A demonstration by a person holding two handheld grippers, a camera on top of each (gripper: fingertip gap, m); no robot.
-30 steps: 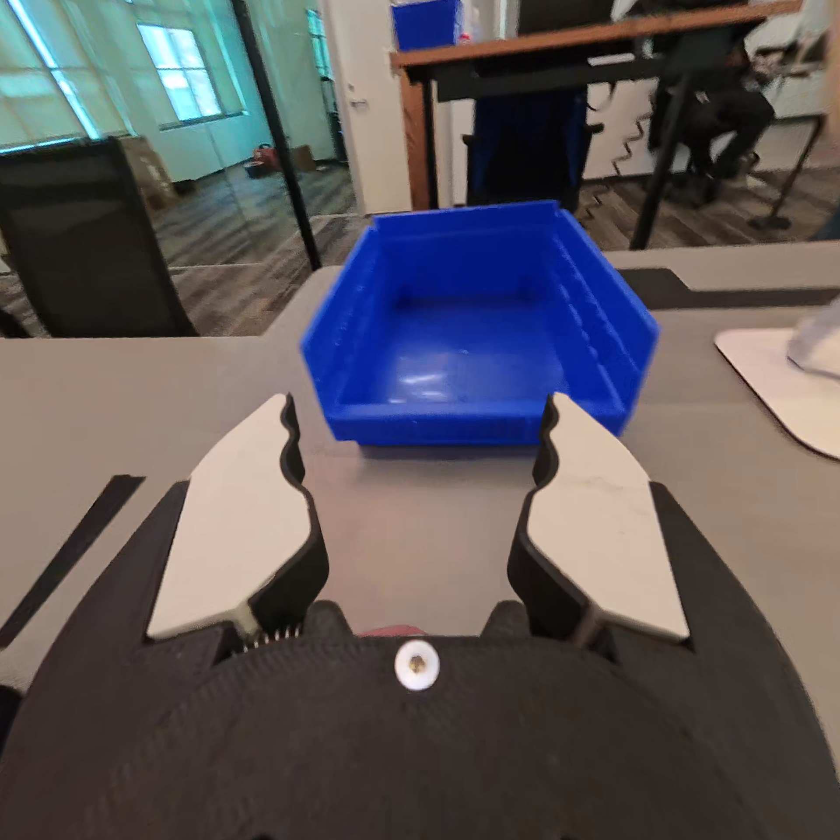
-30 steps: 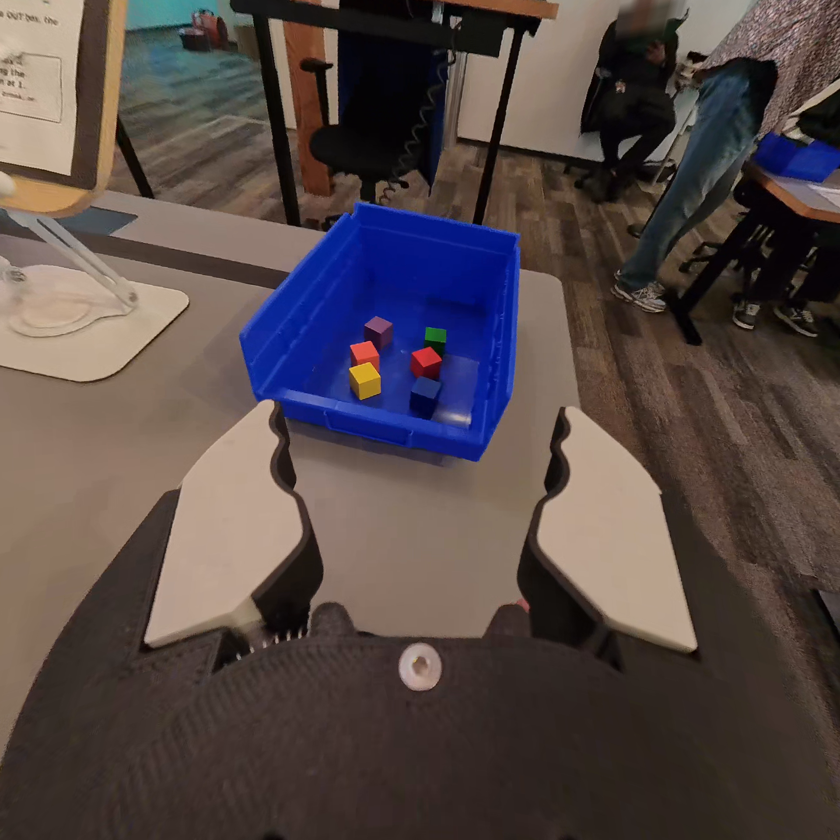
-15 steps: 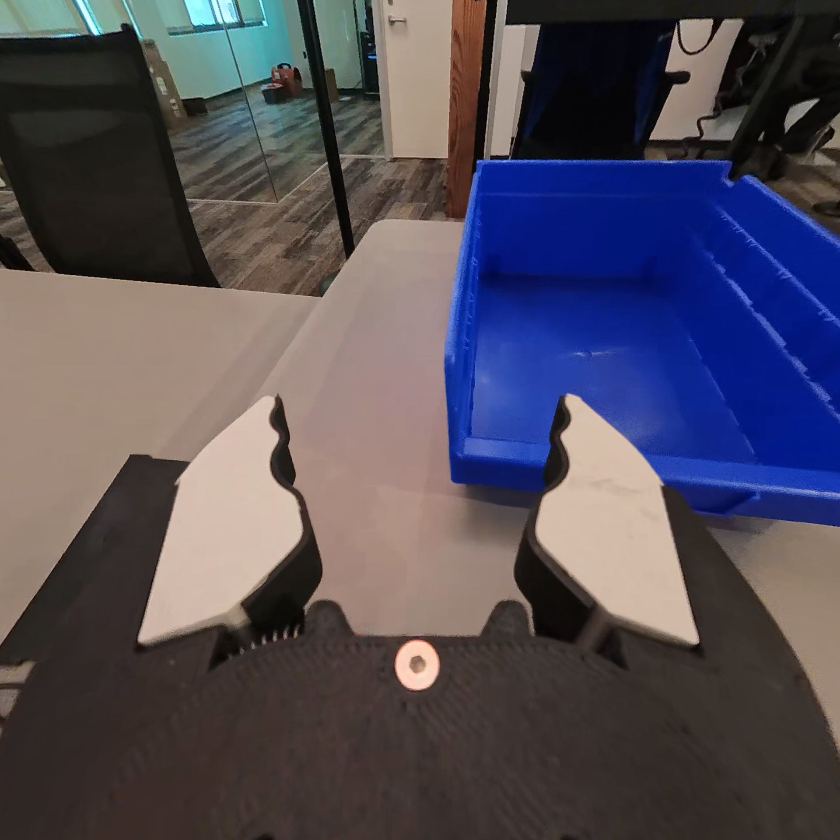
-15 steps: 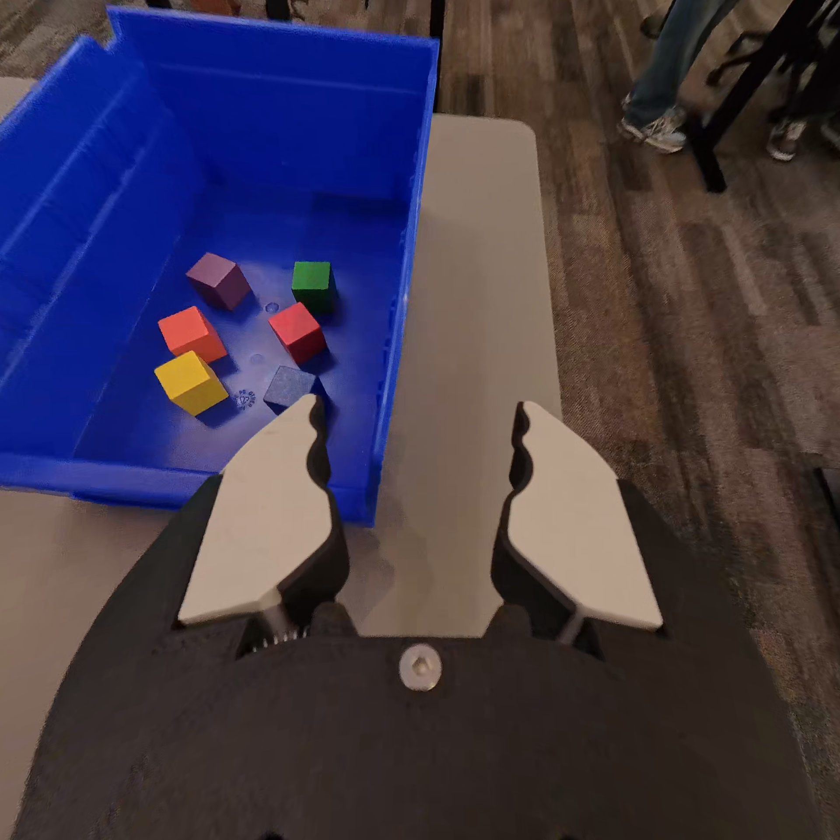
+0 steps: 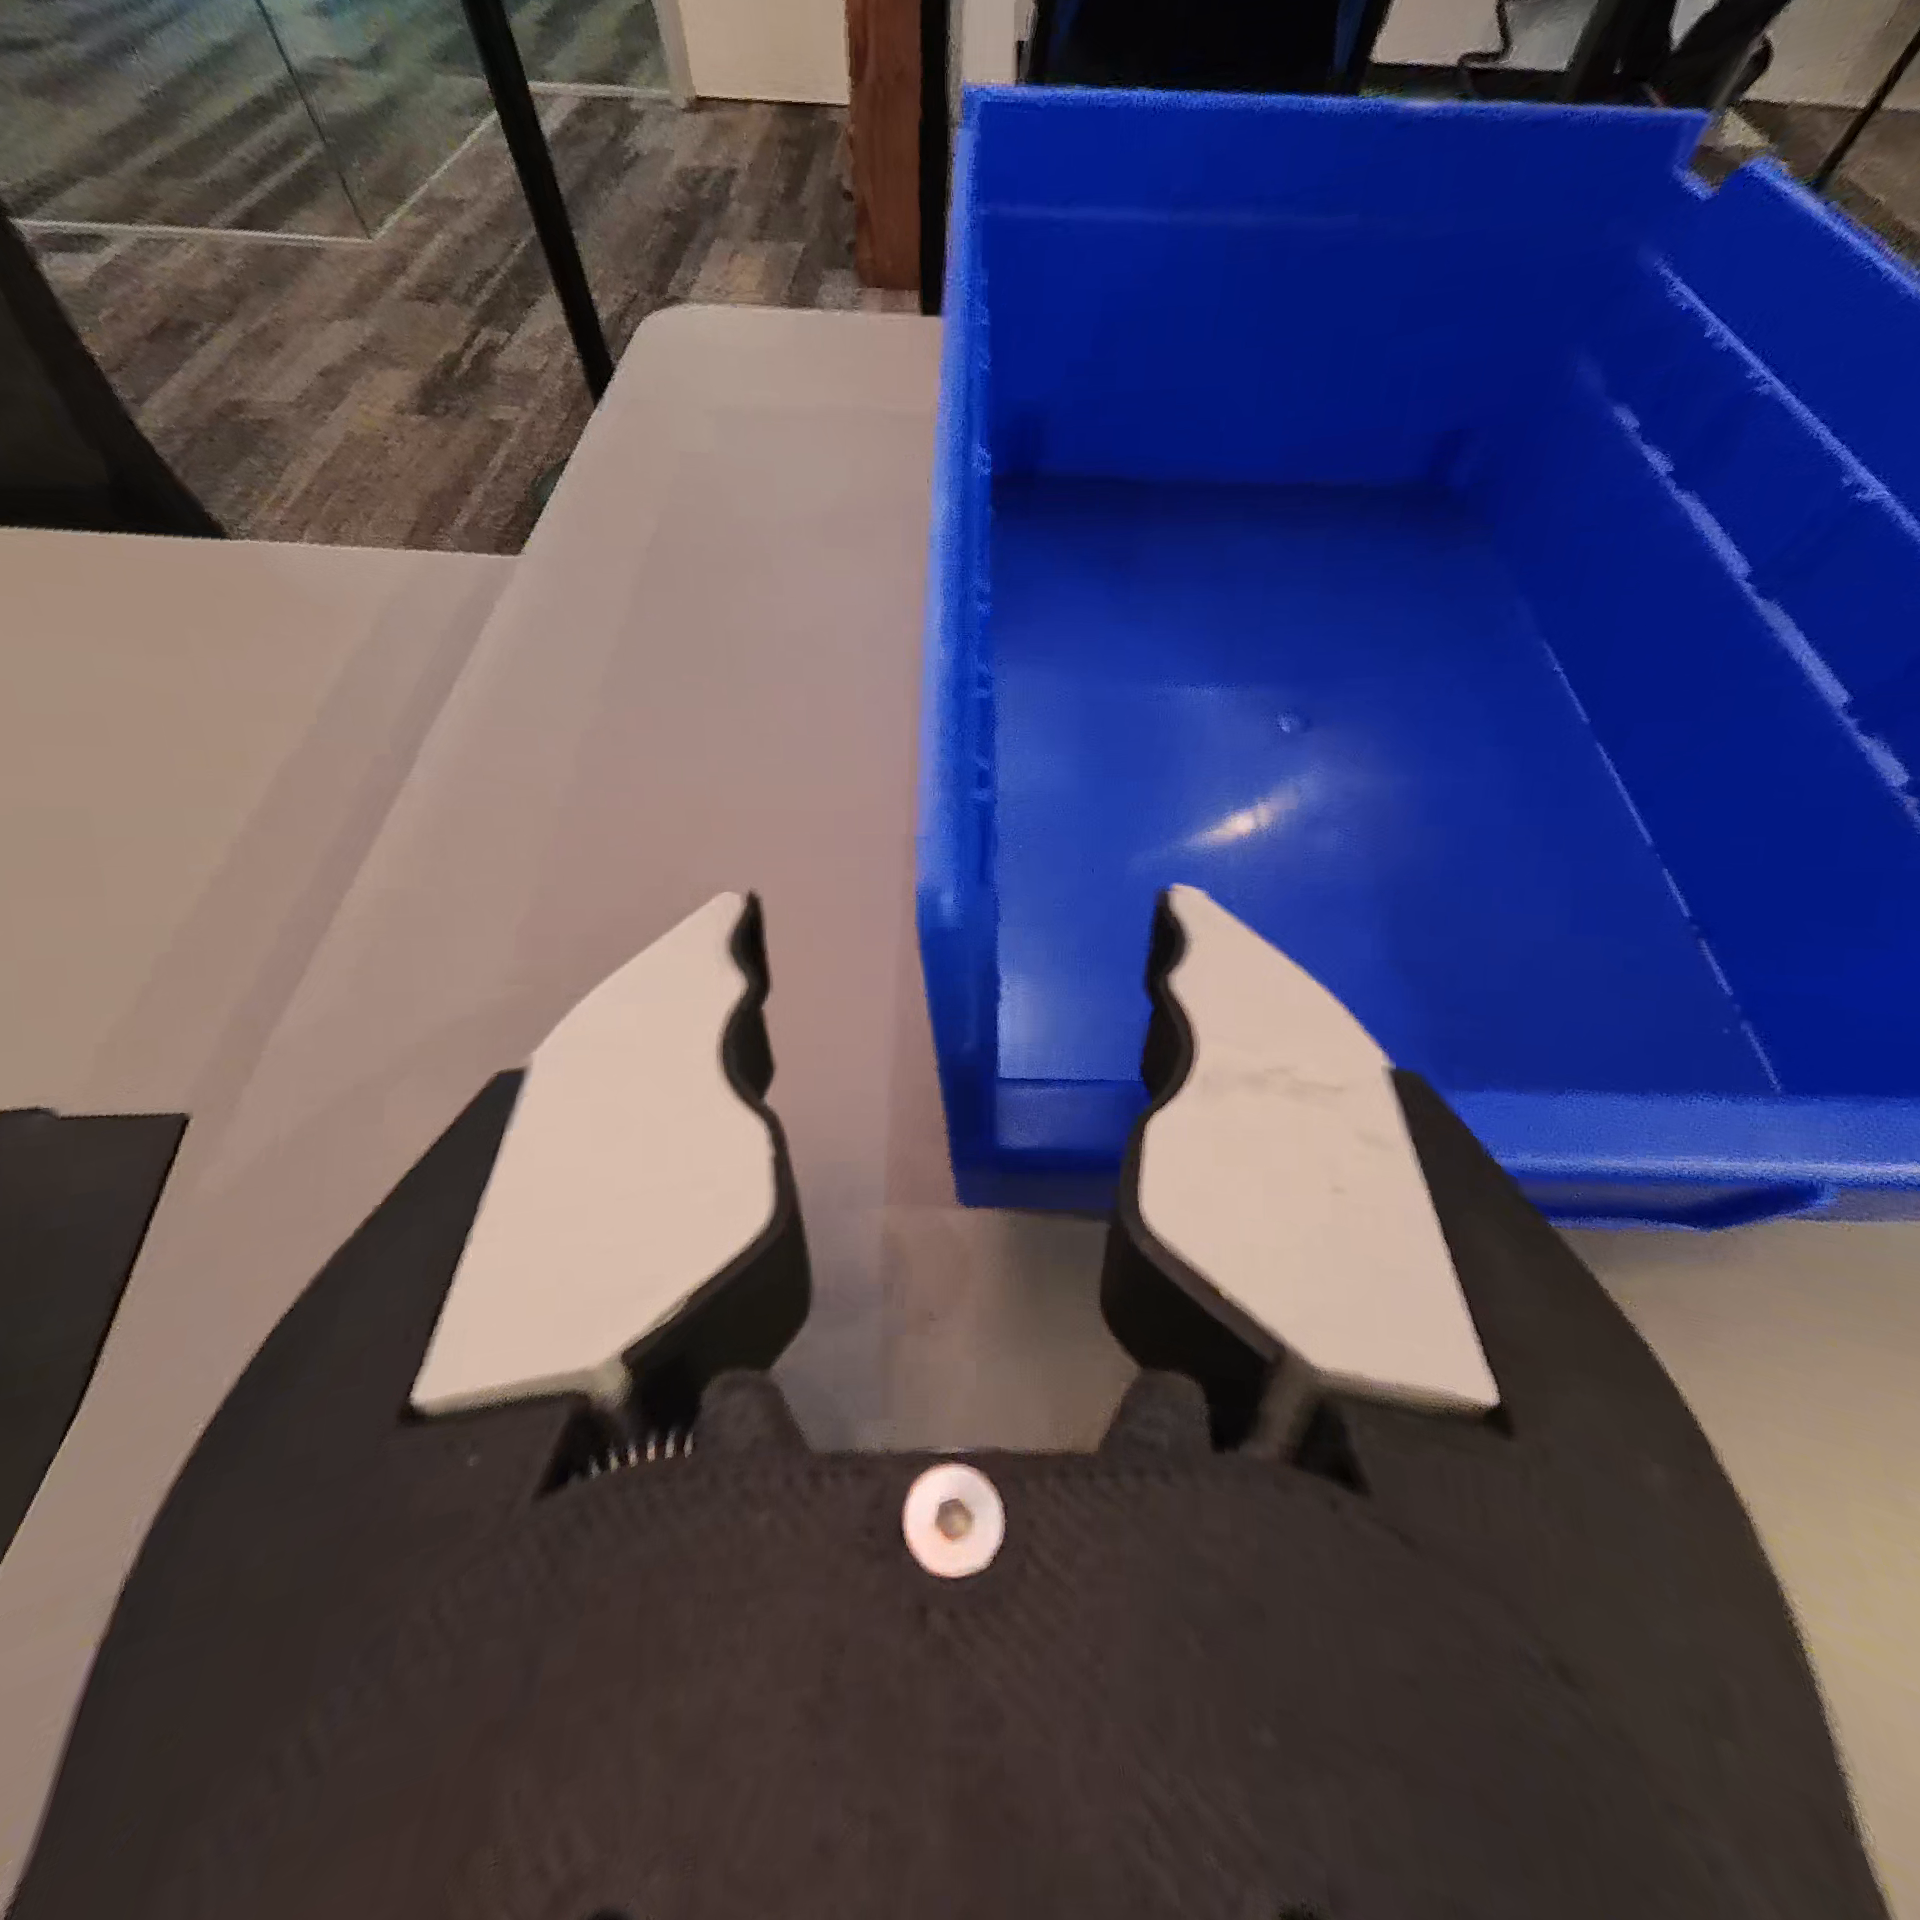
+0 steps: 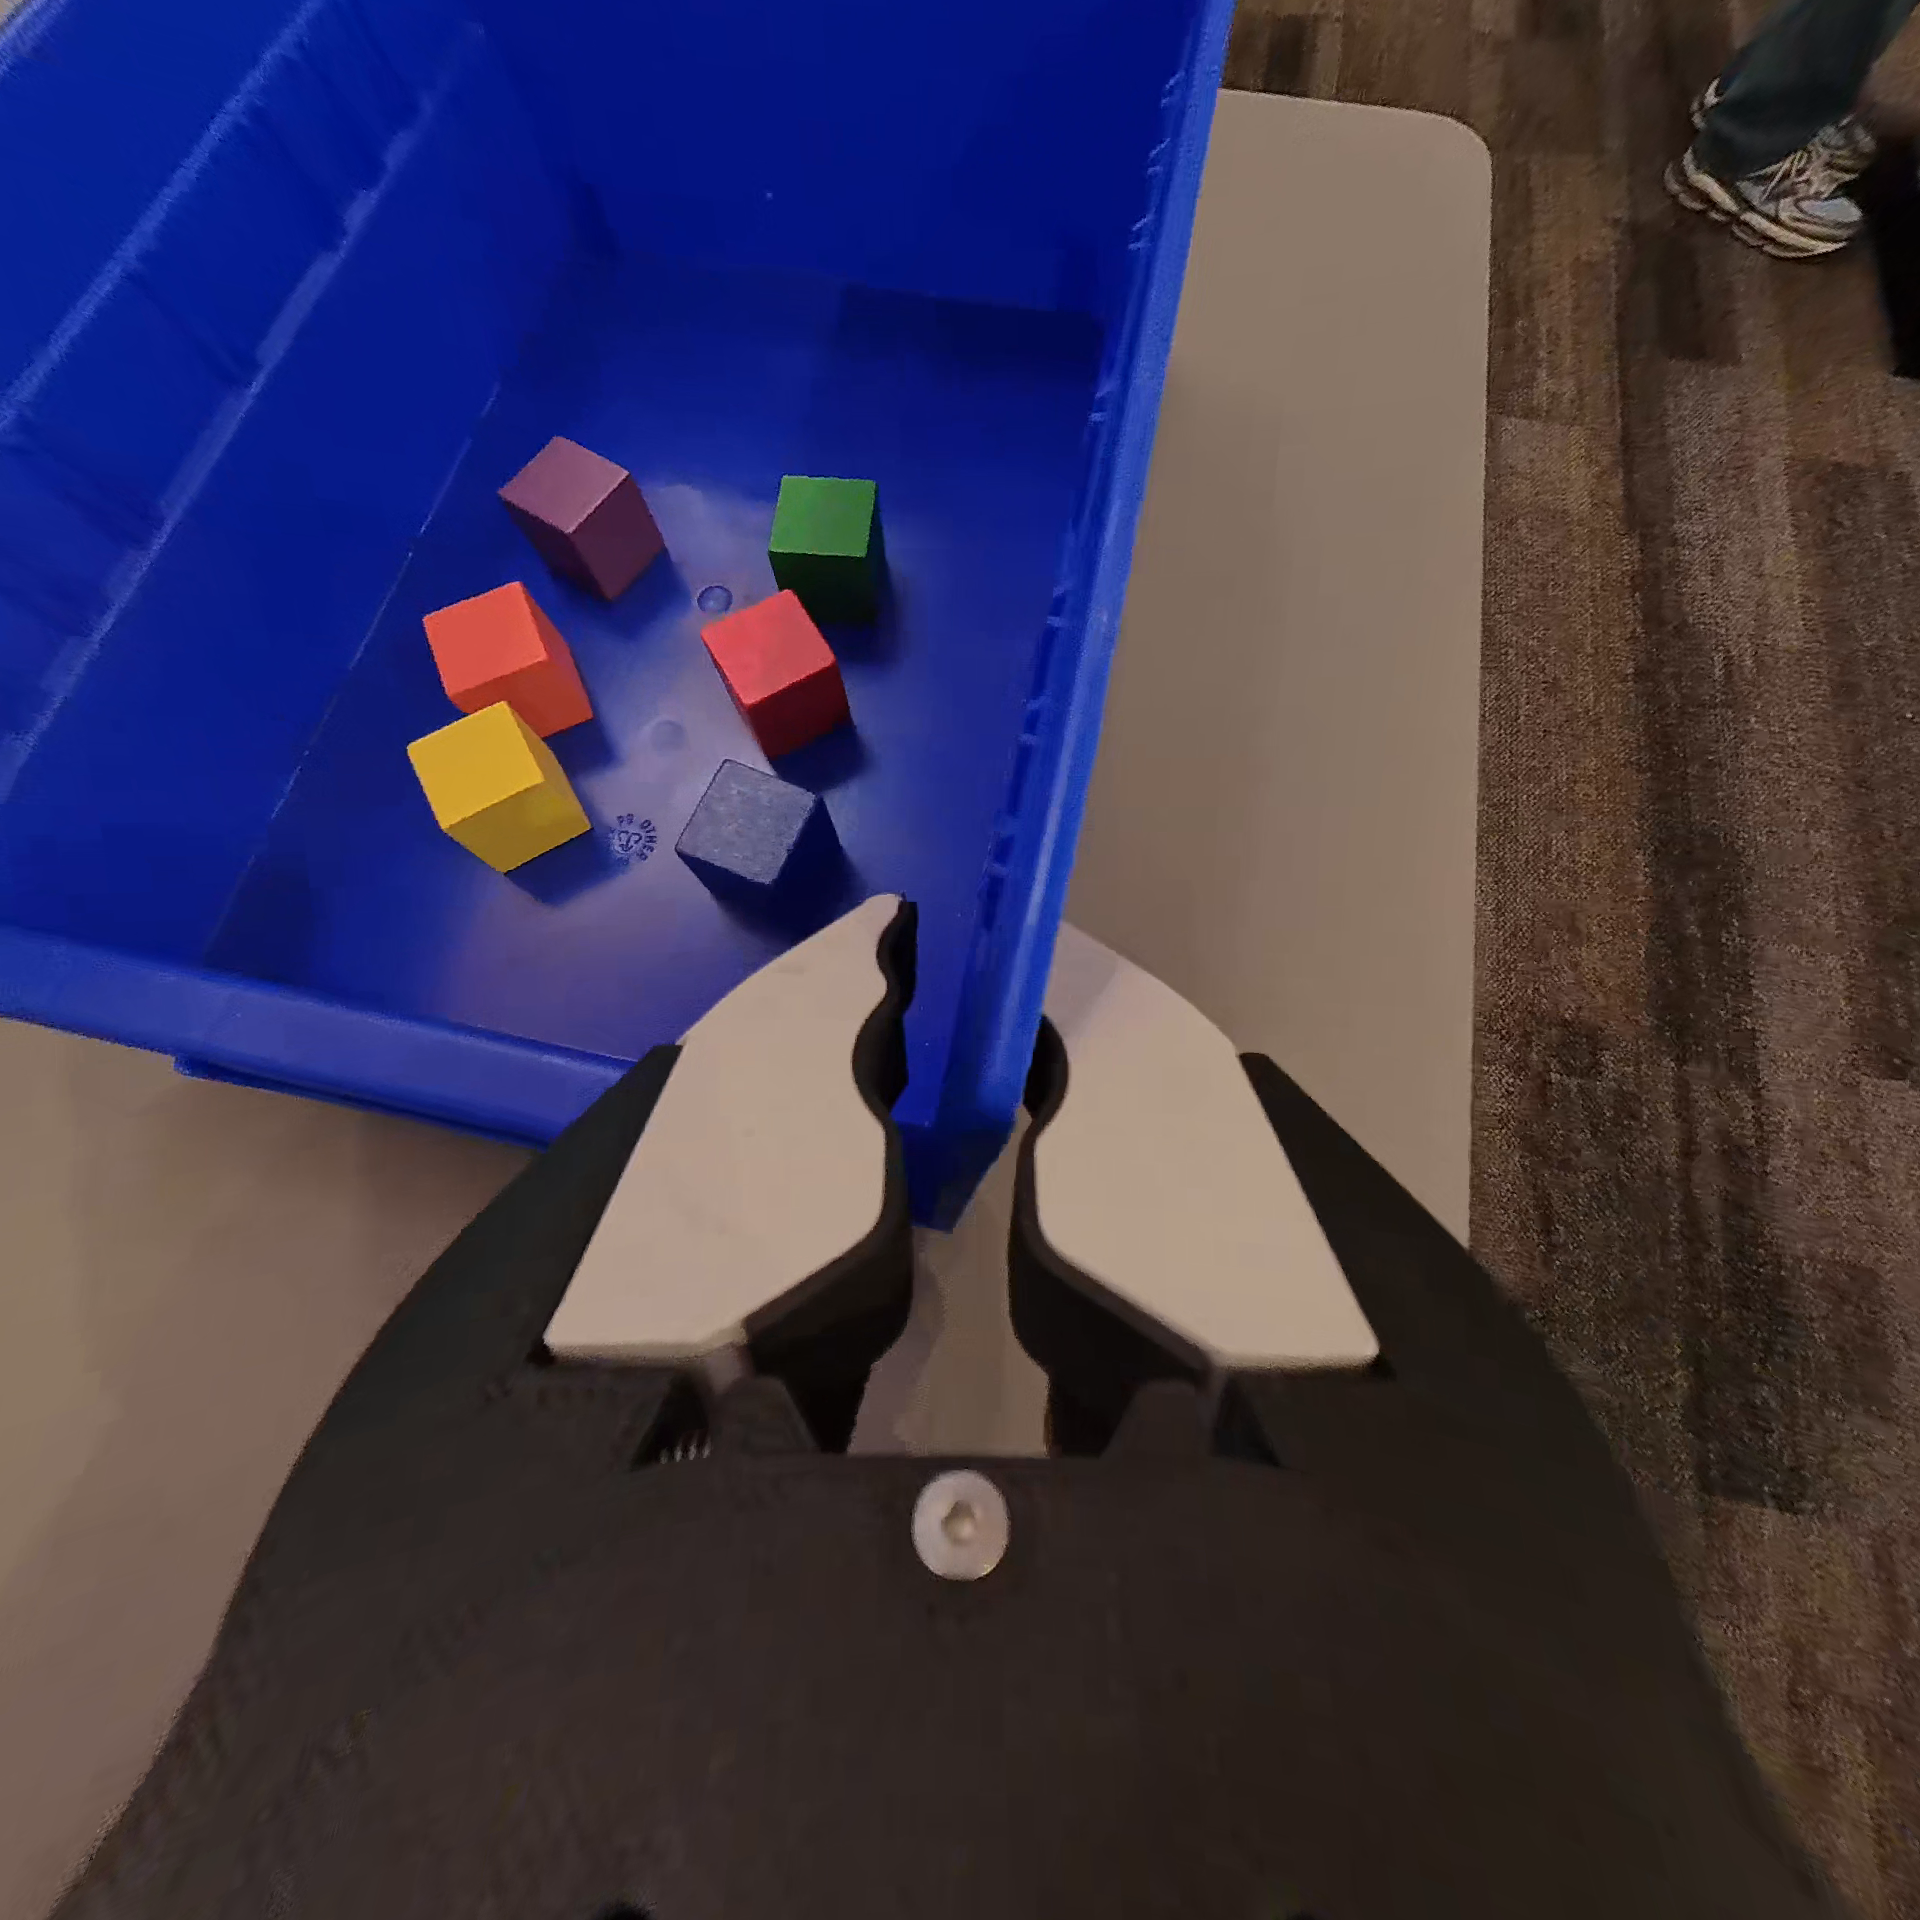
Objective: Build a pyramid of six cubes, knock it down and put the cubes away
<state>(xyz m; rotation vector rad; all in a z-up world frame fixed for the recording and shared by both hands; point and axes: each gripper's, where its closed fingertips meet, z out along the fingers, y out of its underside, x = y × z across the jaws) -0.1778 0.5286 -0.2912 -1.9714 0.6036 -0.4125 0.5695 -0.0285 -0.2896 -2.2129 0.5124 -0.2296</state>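
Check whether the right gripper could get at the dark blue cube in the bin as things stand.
Probably not right now. The right gripper is closed over the side wall of the blue bin, one finger inside, one outside. The dark blue cube lies uncovered just ahead of the inner finger, so letting go of the wall should free the way.

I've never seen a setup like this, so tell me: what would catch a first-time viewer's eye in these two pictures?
Six bright cubes, among them a yellow cube and a green cube, lie scattered on the floor of a blue bin. The right gripper straddles that bin's right wall at the near corner, one finger inside and one outside. In the left wrist view, the left gripper is open at the corner of an empty blue bin.
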